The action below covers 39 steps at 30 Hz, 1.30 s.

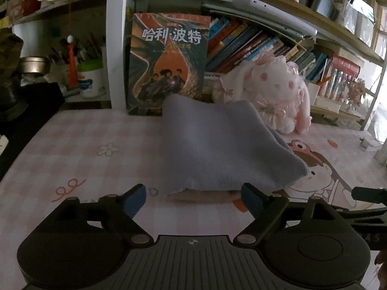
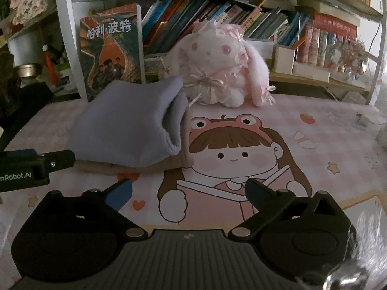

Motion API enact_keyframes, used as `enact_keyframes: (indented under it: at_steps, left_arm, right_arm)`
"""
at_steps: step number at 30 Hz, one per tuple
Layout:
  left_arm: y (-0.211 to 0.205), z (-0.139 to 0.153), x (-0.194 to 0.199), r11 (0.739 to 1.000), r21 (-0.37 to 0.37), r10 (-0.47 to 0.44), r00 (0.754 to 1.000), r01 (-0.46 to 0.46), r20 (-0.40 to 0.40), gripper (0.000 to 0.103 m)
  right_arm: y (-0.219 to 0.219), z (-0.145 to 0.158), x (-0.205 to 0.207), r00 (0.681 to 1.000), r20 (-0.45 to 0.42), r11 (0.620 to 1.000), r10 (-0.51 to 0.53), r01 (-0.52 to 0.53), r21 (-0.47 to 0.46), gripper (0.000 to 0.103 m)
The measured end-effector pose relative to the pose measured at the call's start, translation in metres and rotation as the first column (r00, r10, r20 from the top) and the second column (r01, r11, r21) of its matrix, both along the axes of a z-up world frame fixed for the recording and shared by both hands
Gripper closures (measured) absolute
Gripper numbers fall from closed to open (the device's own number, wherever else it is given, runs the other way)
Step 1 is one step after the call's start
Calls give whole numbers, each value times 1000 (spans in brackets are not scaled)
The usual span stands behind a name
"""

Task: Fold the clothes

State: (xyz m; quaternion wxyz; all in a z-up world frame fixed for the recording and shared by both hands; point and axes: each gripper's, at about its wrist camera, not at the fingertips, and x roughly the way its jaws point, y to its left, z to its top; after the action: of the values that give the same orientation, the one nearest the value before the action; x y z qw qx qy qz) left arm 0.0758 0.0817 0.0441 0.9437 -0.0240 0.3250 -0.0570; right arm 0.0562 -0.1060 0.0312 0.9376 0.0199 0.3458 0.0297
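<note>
A folded lavender fleece garment (image 1: 217, 149) lies on a folded beige piece (image 1: 205, 197) on the pink cartoon desk mat (image 1: 84, 149). My left gripper (image 1: 193, 199) is open and empty, just in front of the stack's near edge. In the right wrist view the lavender garment (image 2: 128, 130) lies left of centre on the beige piece (image 2: 135, 168). My right gripper (image 2: 187, 192) is open and empty over the mat's girl drawing (image 2: 229, 154), right of the stack. The left gripper's body (image 2: 31, 166) shows at the left edge.
A pink plush rabbit (image 2: 217, 70) sits behind the stack. A Harry Potter book (image 1: 167, 62) stands against the shelf, with rows of books (image 2: 217, 21) beside it. Pen cups and a metal bowl (image 1: 33, 64) stand at the back left. Small objects (image 2: 362, 118) lie at the right.
</note>
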Motion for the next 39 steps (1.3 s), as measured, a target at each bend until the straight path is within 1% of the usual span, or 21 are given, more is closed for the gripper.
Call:
enact_keyframes:
  at_steps: [3, 11, 16, 27, 39]
  left_arm:
    - [-1, 0, -4, 1000, 1, -2, 1000, 2, -5, 10]
    - [1, 0, -12, 999, -43, -4, 1000, 4, -16, 7]
    - [-2, -1, -14, 1000, -28, -5, 1000, 4, -20, 7]
    - [-3, -1, -16, 999, -45, -6, 999, 4, -31, 7]
    - [-5, -2, -16, 999, -39, -6, 999, 5, -33, 7]
  right_arm:
    - [3, -1, -4, 1000, -3, 1000, 8, -8, -12, 0]
    - [6, -2, -11, 1000, -18, 1000, 8, -8, -10, 0]
    - [7, -2, -13, 1000, -23, 1000, -2, 2, -8, 0]
    - [3, -2, -16, 999, -33, 1000, -25, 25, 4, 0]
    - [3, -3, -17, 999, -40, 1000, -30, 30, 4, 0]
